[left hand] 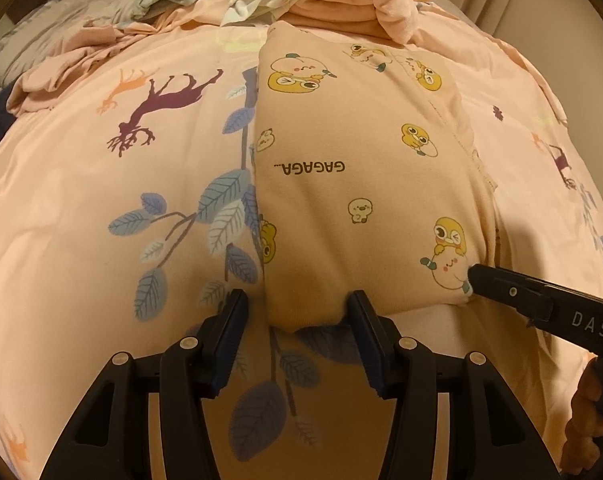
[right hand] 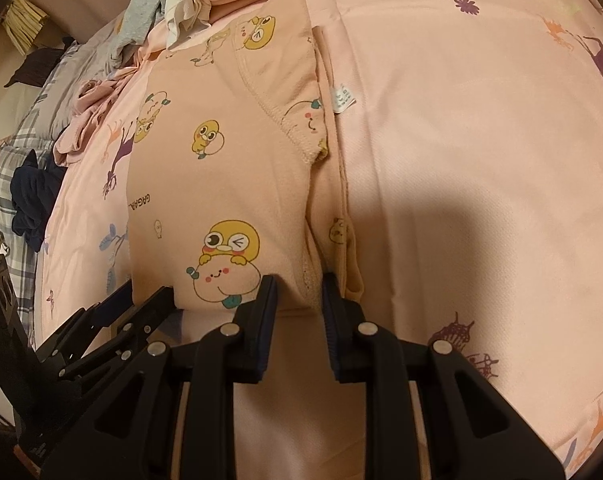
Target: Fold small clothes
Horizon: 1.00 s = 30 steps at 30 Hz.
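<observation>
On the bed (left hand: 81, 184), we have the peach cartoon-print garment (left hand: 341, 184) already folded into a long strip, both tongs, left (left hand: 297, 312) and right (right hand: 299, 296), open around its near edge, gripping nothing, cross-fold and stacking seemingly left.

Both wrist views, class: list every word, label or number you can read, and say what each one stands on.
"GAGAGA..." printed upside down on the peach cartoon garment; in the right wrist view only "GAGA" of it shows.
"DAS" in pale letters on the right tool; the word may run on out of view.
White care label on the garment's edge: print too small to read.
No numbers can be read.
</observation>
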Each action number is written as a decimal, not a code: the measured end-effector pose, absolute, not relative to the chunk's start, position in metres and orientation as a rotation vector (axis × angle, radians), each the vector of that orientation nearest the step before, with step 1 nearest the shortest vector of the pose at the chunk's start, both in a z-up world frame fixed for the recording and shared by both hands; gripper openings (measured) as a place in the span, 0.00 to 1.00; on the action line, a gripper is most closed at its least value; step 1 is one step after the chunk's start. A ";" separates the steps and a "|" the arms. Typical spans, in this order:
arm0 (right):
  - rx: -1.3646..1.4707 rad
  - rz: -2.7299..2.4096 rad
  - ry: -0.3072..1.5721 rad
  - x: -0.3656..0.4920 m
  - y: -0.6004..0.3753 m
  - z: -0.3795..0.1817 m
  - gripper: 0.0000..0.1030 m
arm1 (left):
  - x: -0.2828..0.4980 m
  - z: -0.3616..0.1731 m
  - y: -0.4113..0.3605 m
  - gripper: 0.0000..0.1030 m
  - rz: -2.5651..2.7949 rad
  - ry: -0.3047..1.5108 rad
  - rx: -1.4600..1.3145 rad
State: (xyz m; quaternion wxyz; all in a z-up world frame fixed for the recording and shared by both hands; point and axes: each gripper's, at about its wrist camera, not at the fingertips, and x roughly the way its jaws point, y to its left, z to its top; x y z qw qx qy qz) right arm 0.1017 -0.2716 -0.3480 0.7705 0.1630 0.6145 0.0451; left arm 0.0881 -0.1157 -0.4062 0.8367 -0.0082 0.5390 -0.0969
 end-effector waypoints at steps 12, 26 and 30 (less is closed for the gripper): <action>0.468 0.136 1.328 0.099 -0.284 -0.350 0.25 | 0.091 -0.406 -0.117 0.54 -0.221 1.182 0.012; 0.565 0.099 1.377 0.107 -0.280 -0.344 0.53 | 0.104 -0.397 -0.112 0.64 -0.336 1.354 0.015; 0.626 0.193 1.436 0.122 -0.278 -0.332 0.66 | 0.130 -0.373 -0.082 0.64 -0.359 1.369 -0.115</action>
